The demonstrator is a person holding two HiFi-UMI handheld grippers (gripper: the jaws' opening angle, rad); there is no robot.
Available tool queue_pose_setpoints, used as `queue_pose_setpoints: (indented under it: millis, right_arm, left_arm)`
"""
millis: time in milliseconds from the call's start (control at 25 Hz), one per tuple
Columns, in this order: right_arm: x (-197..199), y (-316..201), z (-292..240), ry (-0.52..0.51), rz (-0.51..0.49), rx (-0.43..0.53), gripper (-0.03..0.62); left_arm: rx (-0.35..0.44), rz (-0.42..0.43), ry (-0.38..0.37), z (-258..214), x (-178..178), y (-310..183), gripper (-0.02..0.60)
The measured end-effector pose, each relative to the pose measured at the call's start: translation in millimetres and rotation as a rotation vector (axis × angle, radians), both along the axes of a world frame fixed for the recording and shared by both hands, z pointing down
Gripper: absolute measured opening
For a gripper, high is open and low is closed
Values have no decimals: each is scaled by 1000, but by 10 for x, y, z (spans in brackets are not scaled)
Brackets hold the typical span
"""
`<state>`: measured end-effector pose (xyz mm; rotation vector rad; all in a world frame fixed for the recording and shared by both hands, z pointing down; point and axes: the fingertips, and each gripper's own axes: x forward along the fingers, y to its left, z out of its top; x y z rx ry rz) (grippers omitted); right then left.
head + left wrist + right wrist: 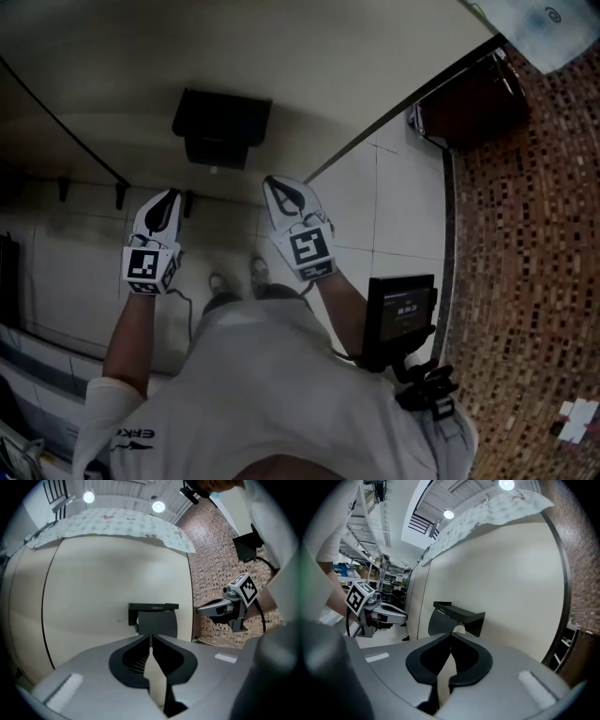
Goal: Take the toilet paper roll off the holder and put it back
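Observation:
A black toilet paper holder (221, 127) with a flat cover is fixed to the cream wall. It also shows straight ahead in the left gripper view as the holder (154, 618) and in the right gripper view as the holder (457, 617). A small white edge of the roll (461, 630) peeks out under the cover. My left gripper (172, 195) hangs short of the holder on its left, its jaws together and empty. My right gripper (273, 182) is off the holder's right, jaws also together with nothing between them. Each gripper sees the other: the right gripper (202, 610) and the left gripper (401, 617).
A thin dark line (66, 117) runs across the wall left of the holder. A brick-patterned wall (534, 234) and a dark cabinet (464, 98) stand to the right. A black screen (403, 314) hangs at the person's hip. Pale floor tiles (394, 206) lie below.

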<state>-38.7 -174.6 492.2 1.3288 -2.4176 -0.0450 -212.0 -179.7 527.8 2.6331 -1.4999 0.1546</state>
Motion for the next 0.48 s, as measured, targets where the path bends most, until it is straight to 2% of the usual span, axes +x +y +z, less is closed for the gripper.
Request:
queue_pose_setpoints:
  millis: [80,200,480]
  right_arm:
    - [-46,69,-36,-1,-2,9,15]
    - [-107,186,-118,-12,-15,32,14]
    - [-127,464,-220,-57,-61,63,14]
  left_arm:
    - [16,-29,19,-67,-21,122,3]
    - [31,-70,33,-163,-29,312,2]
    - [69,-148,24,-393,139,751,2]
